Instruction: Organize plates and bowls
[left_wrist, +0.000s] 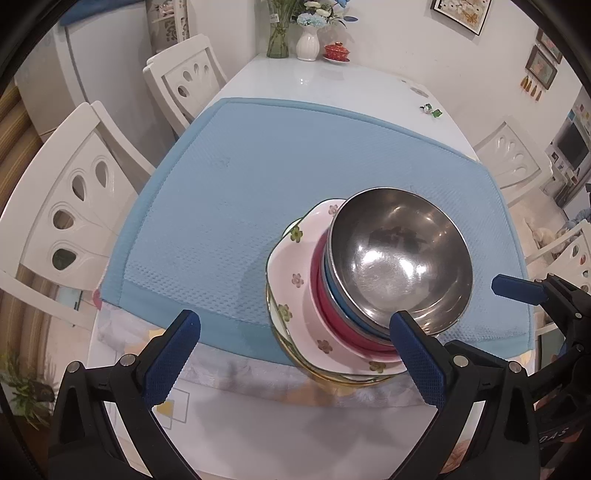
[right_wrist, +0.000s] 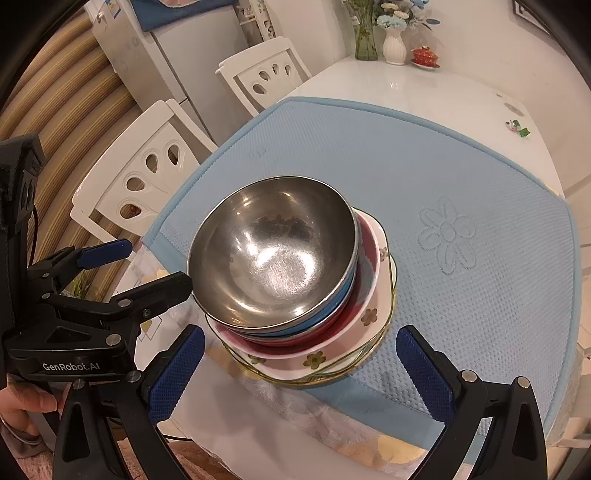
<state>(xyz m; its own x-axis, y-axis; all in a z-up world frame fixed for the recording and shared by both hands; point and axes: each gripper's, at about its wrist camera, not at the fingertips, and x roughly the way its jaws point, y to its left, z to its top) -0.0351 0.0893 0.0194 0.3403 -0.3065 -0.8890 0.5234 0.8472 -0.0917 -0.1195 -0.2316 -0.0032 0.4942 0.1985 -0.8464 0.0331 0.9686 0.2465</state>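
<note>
Left wrist view
Left gripper (left_wrist: 295, 339): fingers spread, nothing grasped.
Steel bowl (left_wrist: 400, 258): nested atop blue and red bowls on pink floral plates (left_wrist: 291, 273), at blue mat's (left_wrist: 221, 192) near edge.

Right wrist view
Right gripper (right_wrist: 301, 354): fingers spread, nothing held.
Stack: just ahead.

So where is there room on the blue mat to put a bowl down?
The blue mat is bare beyond the bowl stack, up to its far edge, and right of the stack around the stitched flower. It's crowded at the near edge, where the steel bowl tops the stack on the flowered plates, with both hand-held grippers close.
</note>
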